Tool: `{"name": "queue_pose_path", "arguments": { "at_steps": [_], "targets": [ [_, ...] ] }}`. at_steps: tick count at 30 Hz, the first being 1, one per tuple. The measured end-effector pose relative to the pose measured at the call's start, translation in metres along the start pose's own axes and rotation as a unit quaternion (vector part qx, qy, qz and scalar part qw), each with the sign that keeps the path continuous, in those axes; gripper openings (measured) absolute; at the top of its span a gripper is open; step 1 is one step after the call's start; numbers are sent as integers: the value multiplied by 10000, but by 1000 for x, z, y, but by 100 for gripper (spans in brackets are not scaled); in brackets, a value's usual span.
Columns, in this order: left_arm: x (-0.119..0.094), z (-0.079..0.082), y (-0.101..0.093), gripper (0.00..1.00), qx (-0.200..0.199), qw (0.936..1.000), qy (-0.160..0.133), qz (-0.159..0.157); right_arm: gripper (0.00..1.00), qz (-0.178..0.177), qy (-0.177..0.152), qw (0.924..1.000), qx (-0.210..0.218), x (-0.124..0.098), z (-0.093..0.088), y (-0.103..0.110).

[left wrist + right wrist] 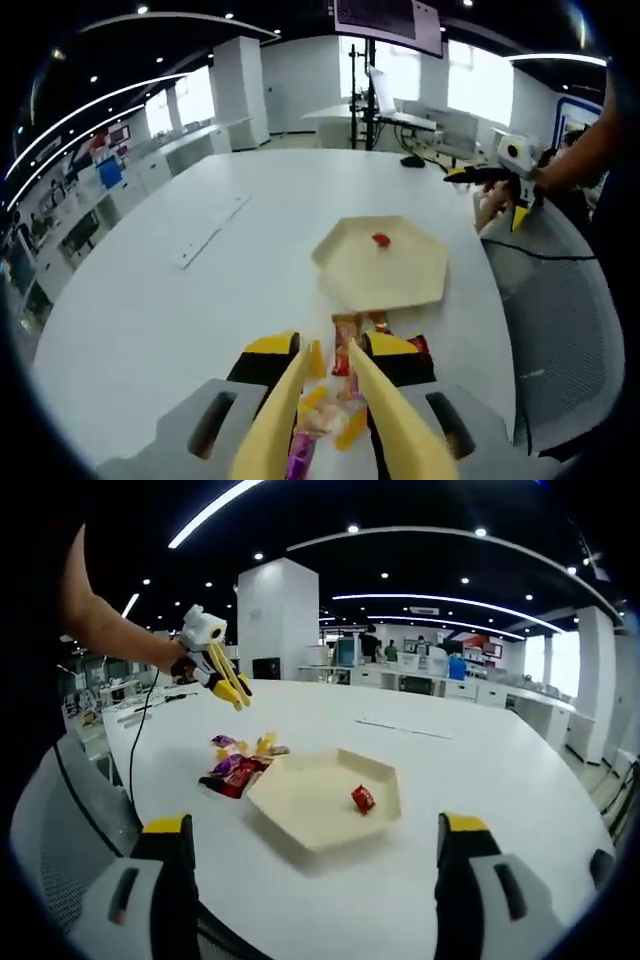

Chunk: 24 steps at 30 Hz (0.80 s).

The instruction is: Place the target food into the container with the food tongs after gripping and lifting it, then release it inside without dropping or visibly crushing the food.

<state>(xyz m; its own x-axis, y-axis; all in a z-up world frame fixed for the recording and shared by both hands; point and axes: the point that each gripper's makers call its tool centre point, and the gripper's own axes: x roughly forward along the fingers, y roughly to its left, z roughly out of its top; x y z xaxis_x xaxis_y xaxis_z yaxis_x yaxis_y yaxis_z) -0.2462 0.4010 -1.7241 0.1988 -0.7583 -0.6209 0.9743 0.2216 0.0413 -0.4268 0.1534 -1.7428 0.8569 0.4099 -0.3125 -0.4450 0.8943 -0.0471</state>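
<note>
The left gripper (330,345) squeezes the yellow tongs (285,410) and holds them over the pile of sweets (238,768), which lies on the white table (200,300) just beside the tray (300,825). The tongs' tips are a little apart with nothing in them, so I think they are lined up to pinch one sweet softly. One red sweet (363,798) sits in the tray, and the right gripper (318,825) waits off to the side with its jaws wide apart, out of the way.
</note>
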Motion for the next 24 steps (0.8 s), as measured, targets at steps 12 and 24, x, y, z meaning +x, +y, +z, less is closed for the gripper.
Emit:
{"name": "queue_pose_path", "arguments": {
  "at_steps": [12,24],
  "targets": [
    [-32,-37,16,22,-92,9996,-8,267,100,43,20,10000,-27,1,0,2],
    [-47,-53,21,22,224,9995,-58,229,100,4,58,10000,-27,2,-1,1]
  ]
}}
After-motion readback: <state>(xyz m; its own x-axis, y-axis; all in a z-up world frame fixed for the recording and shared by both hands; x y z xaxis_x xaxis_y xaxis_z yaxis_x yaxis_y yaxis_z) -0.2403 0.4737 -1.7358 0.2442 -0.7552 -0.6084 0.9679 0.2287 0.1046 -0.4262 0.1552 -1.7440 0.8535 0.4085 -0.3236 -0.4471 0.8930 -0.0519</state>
